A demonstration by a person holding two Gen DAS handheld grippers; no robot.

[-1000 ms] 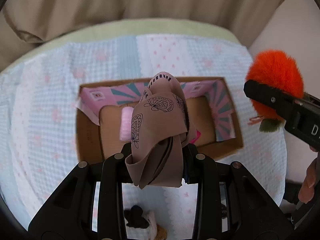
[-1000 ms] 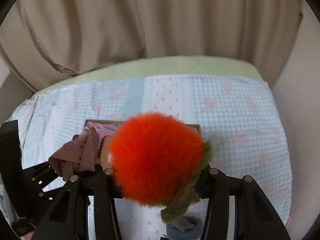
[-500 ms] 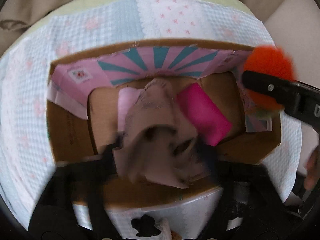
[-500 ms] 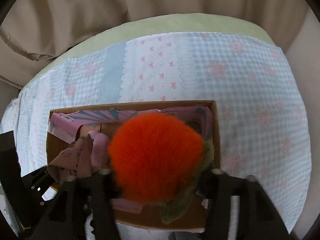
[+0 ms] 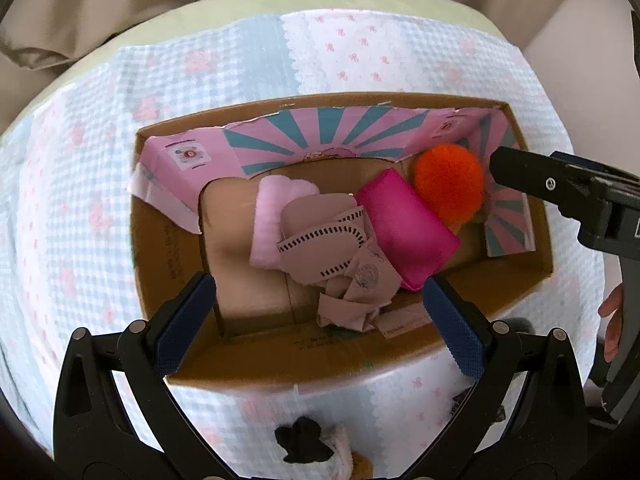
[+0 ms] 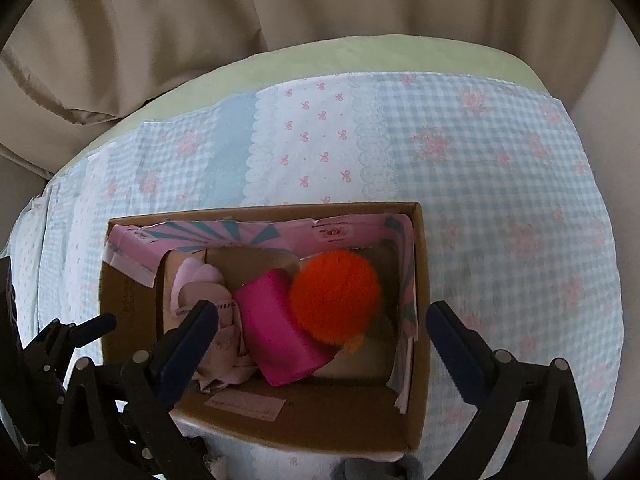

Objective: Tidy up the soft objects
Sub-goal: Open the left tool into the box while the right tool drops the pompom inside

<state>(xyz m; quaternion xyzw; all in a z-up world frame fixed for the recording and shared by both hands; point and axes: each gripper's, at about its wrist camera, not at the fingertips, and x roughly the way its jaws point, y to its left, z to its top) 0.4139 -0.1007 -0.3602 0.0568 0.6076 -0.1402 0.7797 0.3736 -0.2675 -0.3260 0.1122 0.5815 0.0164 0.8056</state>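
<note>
Both my grippers, left (image 5: pixel 320 312) and right (image 6: pixel 322 334), hang released over the cardboard box (image 5: pixel 516 280); beige cloth (image 5: pixel 340 252) and orange pompom (image 6: pixel 334 300) lie inside so they stay corralled

the cardboard box (image 5: pixel 516 292) is plain brown outside, and its inner flaps show pink with teal sunburst stripes. inside lie an orange fluffy pompom (image 5: pixel 448 184), a magenta folded cloth (image 5: pixel 404 228), a pale pink fuzzy piece (image 5: pixel 270 216) and a dusty mauve cloth (image 5: pixel 328 248) printed with black dashed lines and shell-like drawings. the bedspread (image 6: pixel 500 168) is light blue and white gingham with faded pink flowers, plus a white panel dotted with small pink bows. the curtain (image 6: pixel 240 20) is beige. the pads (image 5: pixel 184 320) on the left gripper are dark blue.
</note>
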